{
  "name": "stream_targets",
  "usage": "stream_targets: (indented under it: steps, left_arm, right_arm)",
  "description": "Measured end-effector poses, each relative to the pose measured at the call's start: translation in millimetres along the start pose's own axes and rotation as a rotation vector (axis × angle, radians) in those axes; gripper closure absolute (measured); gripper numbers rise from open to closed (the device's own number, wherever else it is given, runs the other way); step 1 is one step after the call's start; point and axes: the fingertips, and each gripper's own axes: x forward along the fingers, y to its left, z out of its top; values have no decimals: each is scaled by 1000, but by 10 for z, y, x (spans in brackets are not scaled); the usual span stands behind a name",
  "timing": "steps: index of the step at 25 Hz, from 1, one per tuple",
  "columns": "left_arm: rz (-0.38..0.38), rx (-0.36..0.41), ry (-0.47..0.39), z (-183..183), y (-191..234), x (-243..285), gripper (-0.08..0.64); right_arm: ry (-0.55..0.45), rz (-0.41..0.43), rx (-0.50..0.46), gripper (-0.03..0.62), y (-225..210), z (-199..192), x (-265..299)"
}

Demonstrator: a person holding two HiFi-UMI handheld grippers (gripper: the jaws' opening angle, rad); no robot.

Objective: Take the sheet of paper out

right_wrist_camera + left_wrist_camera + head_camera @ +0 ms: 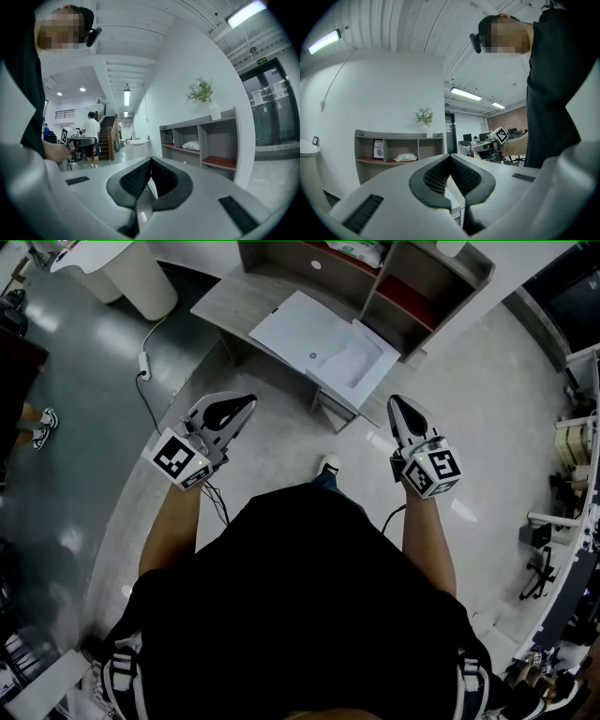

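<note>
Lying flat, sheet of paper [351,364] slants diagonally across printer [292,329].

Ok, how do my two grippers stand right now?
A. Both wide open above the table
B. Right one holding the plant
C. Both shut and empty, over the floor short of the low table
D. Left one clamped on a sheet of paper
C: each gripper view shows its jaw tips meeting with nothing between them, and the head view has the left gripper and right gripper over the floor, short of the low table.
</note>
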Motion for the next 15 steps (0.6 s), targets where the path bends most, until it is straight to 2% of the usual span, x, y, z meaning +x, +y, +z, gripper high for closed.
stream_targets:
  steps: [15]
  left_arm:
    - [-20,-2,34,-78,201,541,538]
  right_arm:
    - [18,-5,13,578,-604,-36,238]
